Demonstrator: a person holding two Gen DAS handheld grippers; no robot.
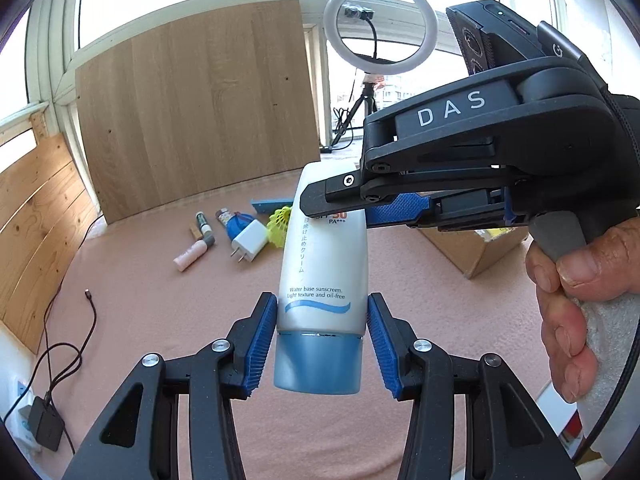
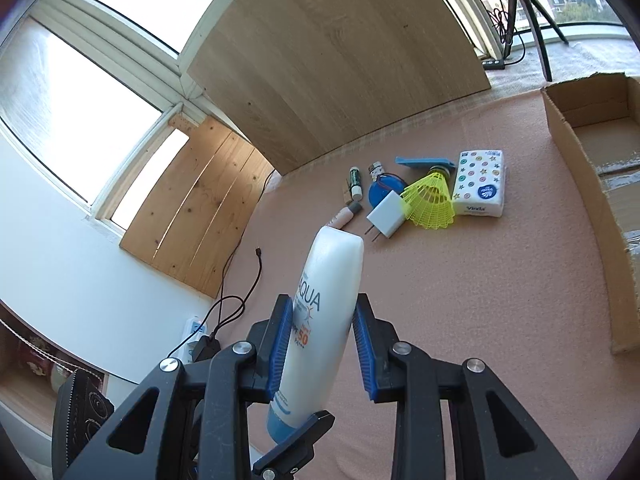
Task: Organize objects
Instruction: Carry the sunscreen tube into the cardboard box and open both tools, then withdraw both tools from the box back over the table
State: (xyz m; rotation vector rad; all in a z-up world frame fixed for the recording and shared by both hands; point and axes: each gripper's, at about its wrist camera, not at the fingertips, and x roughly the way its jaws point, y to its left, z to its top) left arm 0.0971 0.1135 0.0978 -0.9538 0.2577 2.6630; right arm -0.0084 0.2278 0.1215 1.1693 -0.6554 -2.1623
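Left gripper (image 1: pixel 322 340): we held its ribbed blue pads pinched on the sunscreen tube (image 1: pixel 322 280) just above the blue cap, at 6 o'clock in the left wrist view.
Right gripper (image 2: pixel 320 348): we clamped its pads on the same tube's upper body, crimped end pointing to 12 o'clock.
Tube: smooth white plastic, flattened and tapering, held clear of the surface between both grippers.
Surface (image 2: pixel 480 280): pinkish, finely grained foam-like mat.
Far pile: yellow mesh shuttlecock (image 2: pixel 430 200), white charger plug (image 2: pixel 386 216), blue disc (image 2: pixel 380 192), at 12 o'clock.
Right view only: dotted tissue pack (image 2: pixel 480 184), open cardboard box (image 2: pixel 580 168) at 2 o'clock.
Left view only: hand (image 1: pixel 576 304) on the grey handle, ring light (image 1: pixel 378 20).
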